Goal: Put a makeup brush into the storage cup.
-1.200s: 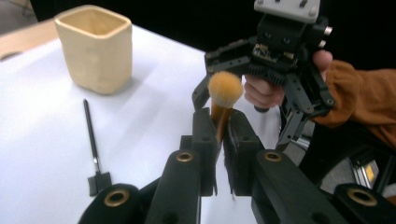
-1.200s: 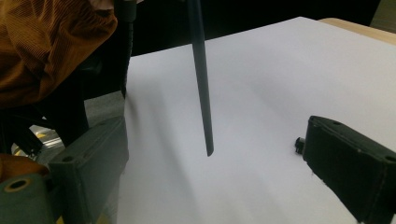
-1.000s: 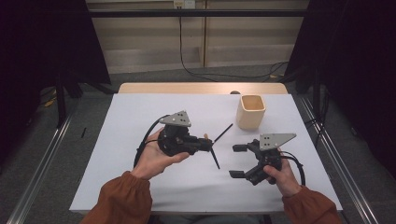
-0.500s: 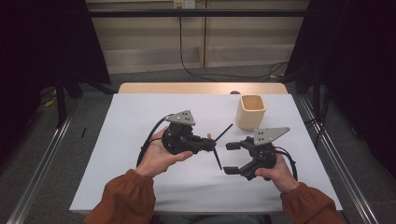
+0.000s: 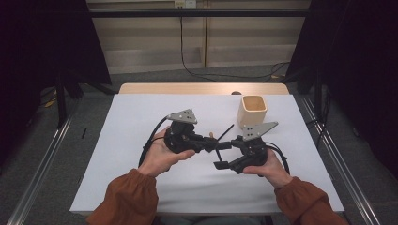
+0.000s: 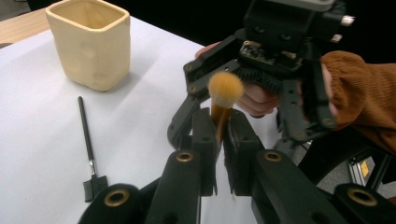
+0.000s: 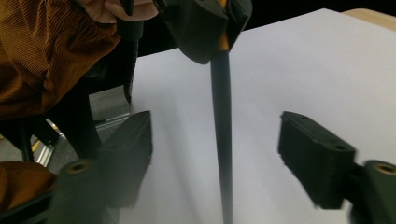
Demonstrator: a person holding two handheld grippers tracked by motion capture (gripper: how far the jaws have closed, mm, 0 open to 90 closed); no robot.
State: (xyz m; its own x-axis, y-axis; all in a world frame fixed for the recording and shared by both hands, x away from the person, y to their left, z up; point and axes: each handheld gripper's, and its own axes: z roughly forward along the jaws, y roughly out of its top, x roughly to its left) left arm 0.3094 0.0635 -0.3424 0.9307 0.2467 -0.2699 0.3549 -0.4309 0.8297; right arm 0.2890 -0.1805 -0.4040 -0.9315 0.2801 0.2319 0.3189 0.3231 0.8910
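Two claws share one makeup brush (image 6: 223, 100): left claw (image 6: 218, 140) clamps its ferrule for a handover, while right claw (image 7: 224, 154), just closing, straddles the handle without contact.

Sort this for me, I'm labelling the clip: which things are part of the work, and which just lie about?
In the job:
- brush, clamped in the left hand-held gripper
- right hand-held gripper, jaws just closing around the brush handle, not yet touching it

Lying about:
- cup
- small black brush on the table
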